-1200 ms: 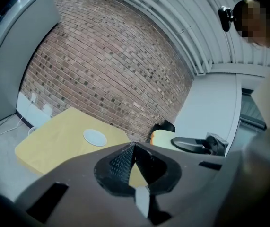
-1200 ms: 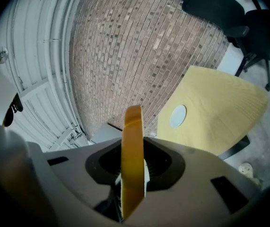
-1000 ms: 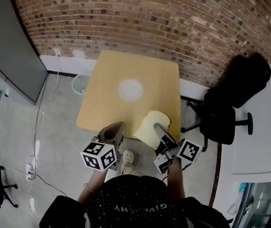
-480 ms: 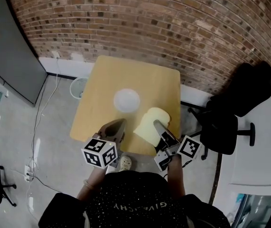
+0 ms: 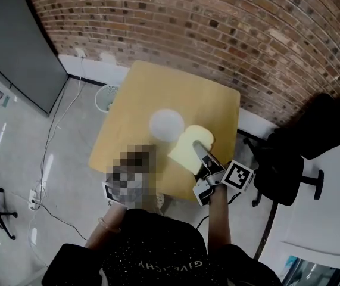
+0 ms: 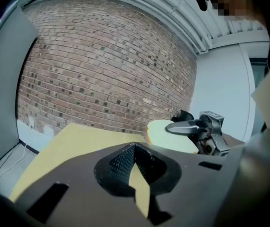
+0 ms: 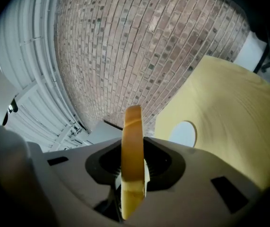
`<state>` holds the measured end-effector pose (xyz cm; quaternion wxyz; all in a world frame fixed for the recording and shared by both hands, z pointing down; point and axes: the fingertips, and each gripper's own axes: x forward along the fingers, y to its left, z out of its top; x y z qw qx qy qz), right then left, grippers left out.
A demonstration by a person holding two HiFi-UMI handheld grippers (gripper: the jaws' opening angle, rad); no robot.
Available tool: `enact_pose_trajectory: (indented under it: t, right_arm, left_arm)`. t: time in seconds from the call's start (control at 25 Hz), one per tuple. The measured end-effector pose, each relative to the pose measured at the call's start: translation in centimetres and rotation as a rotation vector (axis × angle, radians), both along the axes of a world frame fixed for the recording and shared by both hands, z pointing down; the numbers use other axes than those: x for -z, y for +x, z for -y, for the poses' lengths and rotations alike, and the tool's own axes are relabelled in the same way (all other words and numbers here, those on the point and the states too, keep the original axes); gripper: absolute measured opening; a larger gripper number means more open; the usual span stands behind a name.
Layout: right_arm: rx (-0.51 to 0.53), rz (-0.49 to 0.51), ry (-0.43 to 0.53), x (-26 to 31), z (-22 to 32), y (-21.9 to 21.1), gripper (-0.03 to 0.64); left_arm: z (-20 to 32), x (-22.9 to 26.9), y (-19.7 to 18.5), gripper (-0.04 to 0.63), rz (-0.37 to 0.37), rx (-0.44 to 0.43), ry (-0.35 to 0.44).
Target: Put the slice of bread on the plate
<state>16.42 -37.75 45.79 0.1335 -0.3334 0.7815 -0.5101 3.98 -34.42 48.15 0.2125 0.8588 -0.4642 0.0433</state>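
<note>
A pale slice of bread (image 5: 189, 149) hangs above the right half of the wooden table (image 5: 140, 88), its far edge just right of the round white plate (image 5: 167, 124). My right gripper (image 5: 198, 149) is shut on the slice's near side. In the right gripper view the bread (image 7: 133, 136) stands edge-on between the jaws, with the plate (image 7: 184, 133) on the table (image 7: 229, 112) beyond. My left gripper (image 6: 135, 148) has its jaws together with nothing in them, and it sees the bread (image 6: 165, 136) and the right gripper (image 6: 191, 126) at its right. A mosaic patch hides it in the head view.
A brick wall (image 5: 217, 34) runs behind the table. A black office chair (image 5: 292, 159) stands right of the table. A white mesh bin (image 5: 105, 97) sits on the floor at the table's left, near a dark panel (image 5: 15, 52). Cables (image 5: 50, 154) trail across the floor.
Both grippers have moved forward over the table. The bread has travelled from the table's near edge to just beside the plate. The right gripper's hold has stayed the same.
</note>
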Motion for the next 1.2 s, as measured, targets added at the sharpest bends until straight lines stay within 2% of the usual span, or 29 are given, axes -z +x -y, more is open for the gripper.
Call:
enact_pose_trajectory:
  t: [0.16,0.24,0.4,0.6,0.84,1.0,1.2]
  right_arm:
    - [-0.019,-0.039,-0.078,-2.4,3.6,-0.6,0.097]
    - [0.000,-0.053,-0.118,-3.8,5.2,-1.6,0.097]
    - [0.073,-0.144,-0.202,-6.9,7.6,-3.6,0.097]
    - [0.126,-0.120,-0.295,-9.5,10.4,-7.2,0.097]
    - [0.161,-0.232,-0.378,-13.7,13.3,-10.1,0.097]
    - [0.179,-0.261,-0.430,-15.7,13.8,-11.7,0.097]
    - [0.159,-0.298,-0.450,-17.1,14.3,-11.5,0.097]
  left_arm:
    - [3.6,-1.3,-0.5,0.009,0.009,-0.028,0.027]
    - [5.2,-1.8,-0.9,0.009,0.005,-0.035,0.030]
    - [7.6,-2.5,-1.6,0.009,-0.018,-0.042,0.027]
    - [8.6,-4.4,-3.7,0.009,-0.049,-0.024,-0.023]
    - [9.0,-5.8,-5.5,0.009,-0.062,-0.031,-0.055]
    - [9.4,-5.8,-6.6,0.009,-0.077,-0.028,-0.064]
    - [9.4,-6.0,-7.7,0.009,-0.072,-0.041,-0.064]
